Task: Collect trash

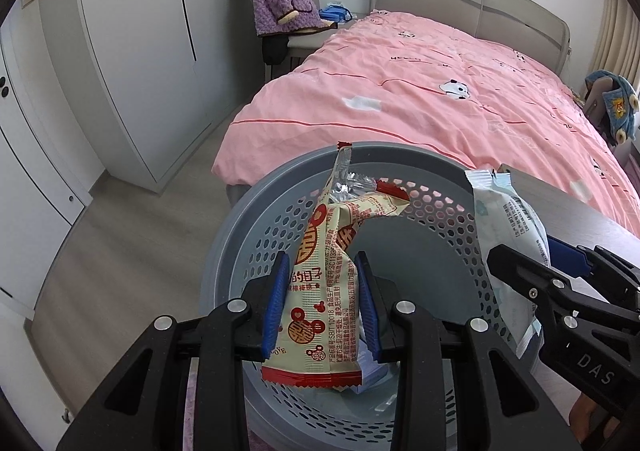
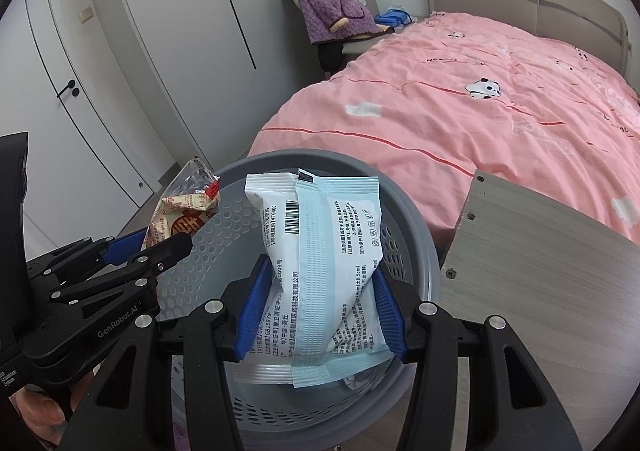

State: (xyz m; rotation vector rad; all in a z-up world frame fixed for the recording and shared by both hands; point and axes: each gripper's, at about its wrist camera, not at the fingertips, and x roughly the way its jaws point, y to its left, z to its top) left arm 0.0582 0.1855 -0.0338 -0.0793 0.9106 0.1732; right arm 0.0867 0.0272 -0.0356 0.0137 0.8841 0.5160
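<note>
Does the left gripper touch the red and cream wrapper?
Touching: the left wrist view shows the left gripper with both blue pads pressed on the red and cream wrapper.

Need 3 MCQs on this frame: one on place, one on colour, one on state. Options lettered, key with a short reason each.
1. Where is the grey basket?
A. on the bed
B. below both claws, beside the pink bed
C. inside the wardrobe

2. What colour is the packet in the right claw?
A. white and pale blue
B. green
C. black

3. What state is the left claw in?
A. open, empty
B. out of view
C. shut on the red-and-cream wrapper

Key: B, its rim sits under both claws at the bed's foot; A, printed white and pale blue film; C, blue pads press the wrapper.
</note>
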